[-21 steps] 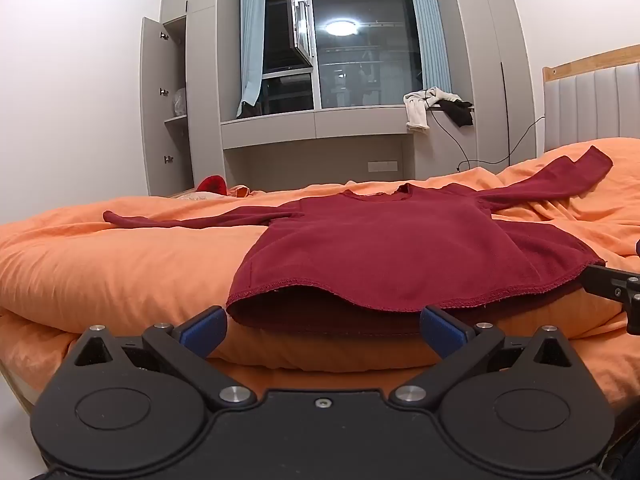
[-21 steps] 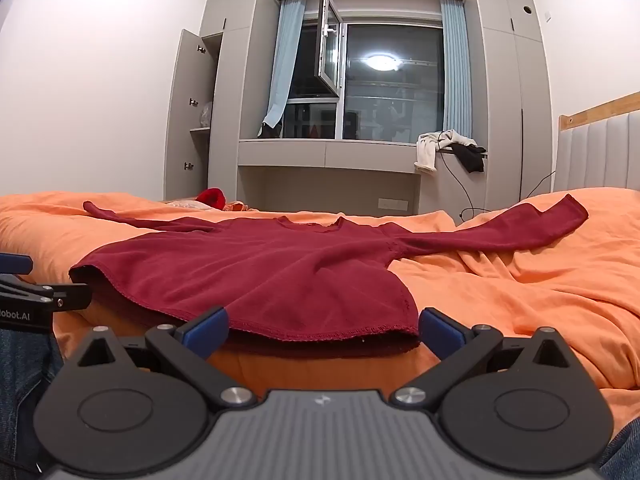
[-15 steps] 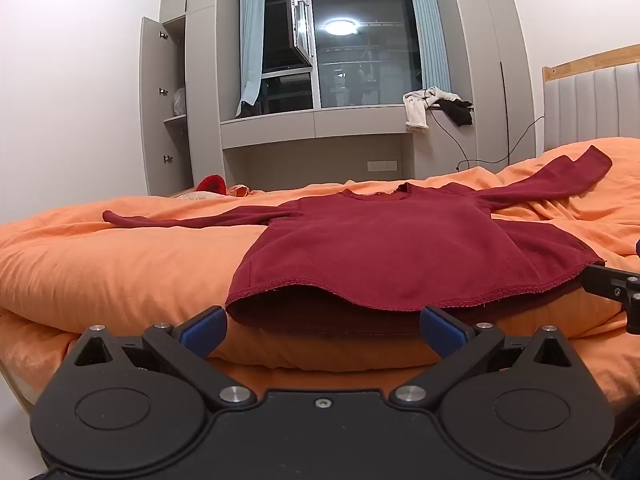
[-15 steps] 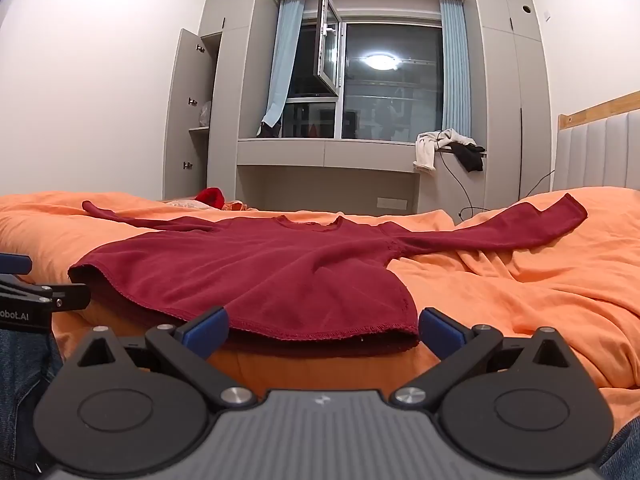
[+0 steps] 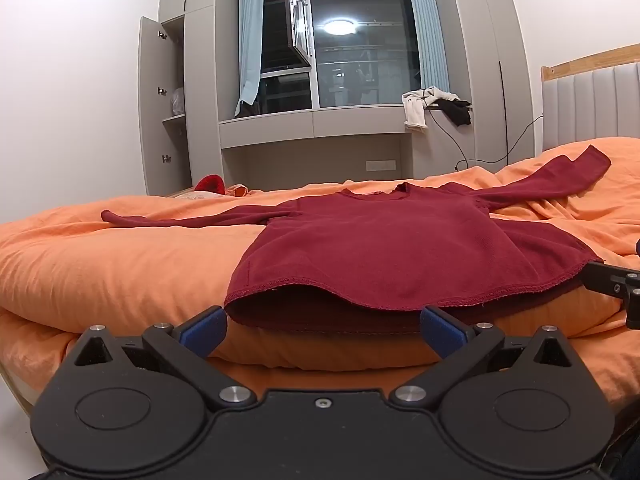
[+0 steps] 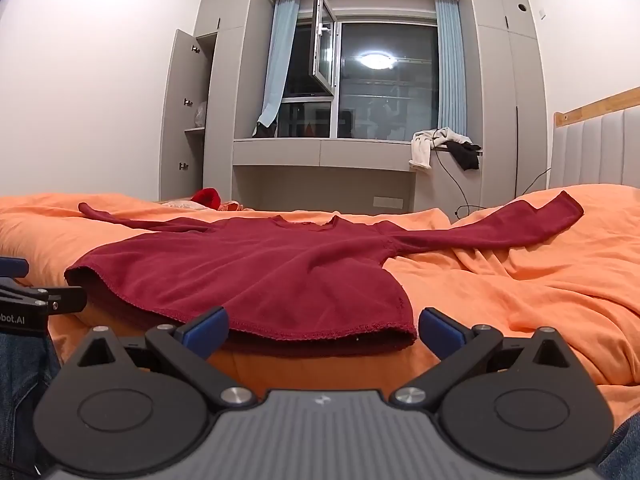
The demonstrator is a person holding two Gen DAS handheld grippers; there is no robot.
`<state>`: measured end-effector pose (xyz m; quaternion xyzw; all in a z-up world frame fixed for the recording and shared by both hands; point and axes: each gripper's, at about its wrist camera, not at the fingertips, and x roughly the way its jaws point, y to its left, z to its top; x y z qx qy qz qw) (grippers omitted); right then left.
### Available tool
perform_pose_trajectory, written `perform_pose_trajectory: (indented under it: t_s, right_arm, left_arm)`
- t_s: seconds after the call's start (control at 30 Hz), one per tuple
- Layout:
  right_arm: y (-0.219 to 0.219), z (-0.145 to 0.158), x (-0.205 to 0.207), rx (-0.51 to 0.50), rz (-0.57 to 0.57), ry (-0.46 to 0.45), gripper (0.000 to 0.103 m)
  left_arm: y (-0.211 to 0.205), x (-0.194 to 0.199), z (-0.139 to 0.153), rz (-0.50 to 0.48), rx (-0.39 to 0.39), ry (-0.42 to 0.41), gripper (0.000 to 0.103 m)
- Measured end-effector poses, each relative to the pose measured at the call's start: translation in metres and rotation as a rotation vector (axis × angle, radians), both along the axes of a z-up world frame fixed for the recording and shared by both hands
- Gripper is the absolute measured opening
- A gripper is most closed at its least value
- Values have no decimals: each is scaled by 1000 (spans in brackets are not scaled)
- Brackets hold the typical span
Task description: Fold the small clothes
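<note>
A dark red long-sleeved top (image 5: pixel 384 248) (image 6: pixel 256 268) lies flat on the orange bedcover (image 5: pixel 104 264) (image 6: pixel 532 300), both sleeves spread wide and its hem at the near bed edge. My left gripper (image 5: pixel 322 328) hovers just short of the hem's left part, open, blue pads wide apart with nothing between them. In the same way my right gripper (image 6: pixel 322 330) stands open before the hem's right corner. The right gripper's tip (image 5: pixel 612 284) shows at the left wrist view's right edge, and the left gripper's tip (image 6: pixel 36 300) shows at the right wrist view's left edge.
A padded headboard (image 5: pixel 592 108) with a wooden top stands at the right. Beyond the bed are a grey window bench (image 6: pixel 324 156) with clothes draped (image 6: pixel 440 144) on it, an open cupboard door (image 5: pixel 156 108), and a small red item (image 6: pixel 206 198) at the bed's far side.
</note>
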<state>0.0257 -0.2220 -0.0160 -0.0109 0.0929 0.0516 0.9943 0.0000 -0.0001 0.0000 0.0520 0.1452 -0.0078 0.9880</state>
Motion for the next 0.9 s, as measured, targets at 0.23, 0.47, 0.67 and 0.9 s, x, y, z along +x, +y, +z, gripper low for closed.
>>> perform_pose_trajectory:
  t_s: [0.23, 0.47, 0.67, 0.9]
  right_arm:
    - [-3, -3, 4, 1, -1, 4, 103]
    - [-3, -1, 3, 0, -8, 6, 103]
    - [-2, 0, 3, 0, -8, 7, 103]
    - [-2, -1, 3, 1, -8, 7, 103]
  left_arm:
    - [0, 0, 0, 1, 0, 0, 103]
    - [0, 0, 0, 0, 0, 0, 103]
    - [0, 0, 0, 1, 0, 0, 103]
    - [0, 0, 0, 0, 0, 1, 103]
